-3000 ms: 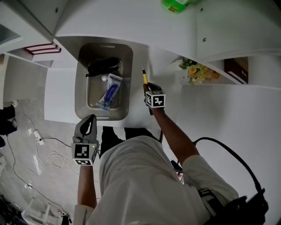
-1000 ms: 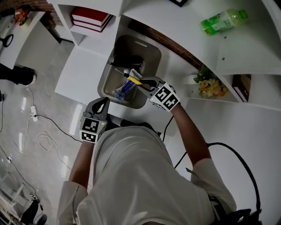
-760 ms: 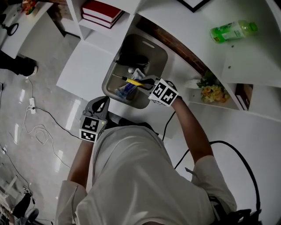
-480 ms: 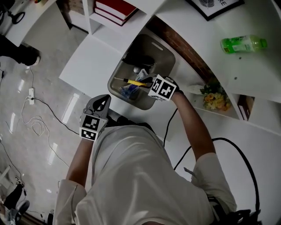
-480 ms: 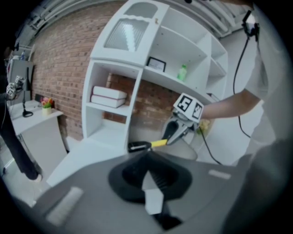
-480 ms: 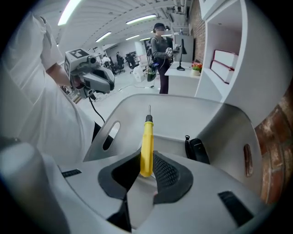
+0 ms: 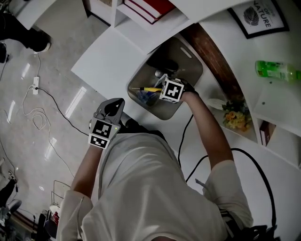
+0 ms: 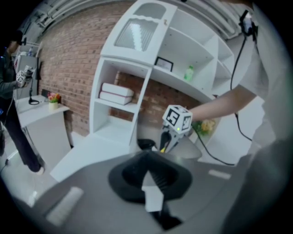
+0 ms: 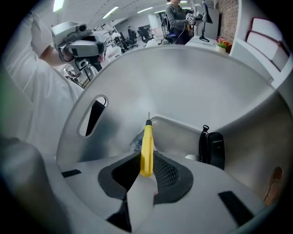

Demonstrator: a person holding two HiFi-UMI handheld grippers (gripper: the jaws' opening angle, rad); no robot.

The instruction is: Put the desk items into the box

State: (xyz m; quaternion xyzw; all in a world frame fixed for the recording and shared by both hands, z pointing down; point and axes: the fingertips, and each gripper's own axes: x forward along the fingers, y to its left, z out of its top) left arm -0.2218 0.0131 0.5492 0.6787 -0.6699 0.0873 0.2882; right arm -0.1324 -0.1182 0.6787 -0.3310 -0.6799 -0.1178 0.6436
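A yellow screwdriver point(image 7: 146, 89) is clamped in my right gripper point(image 7: 158, 89), its thin tip pointing left over the inside of the grey box point(image 7: 192, 65). In the right gripper view the screwdriver point(image 9: 147, 146) sticks out from between the pads of the gripper point(image 9: 146, 172), aimed down into the box point(image 9: 192, 87). On the box floor lie a black device point(image 9: 211, 148) and a blue-and-white packet point(image 9: 136, 140). My left gripper point(image 7: 114, 106) hangs shut and empty in front of the box's near edge. Its jaws point(image 8: 147, 170) meet with nothing between them.
White shelving surrounds the box, with red books point(image 7: 150, 7), a framed picture point(image 7: 258, 16), a green bottle point(image 7: 278, 70) and yellow flowers point(image 7: 233, 117). A white cable point(image 7: 42, 113) trails over the floor at the left. A black cable point(image 7: 244, 157) runs behind my right arm.
My right gripper has sunk into the box with the screwdriver and tipped more steeply downward. The left gripper has drifted a little, still shut.
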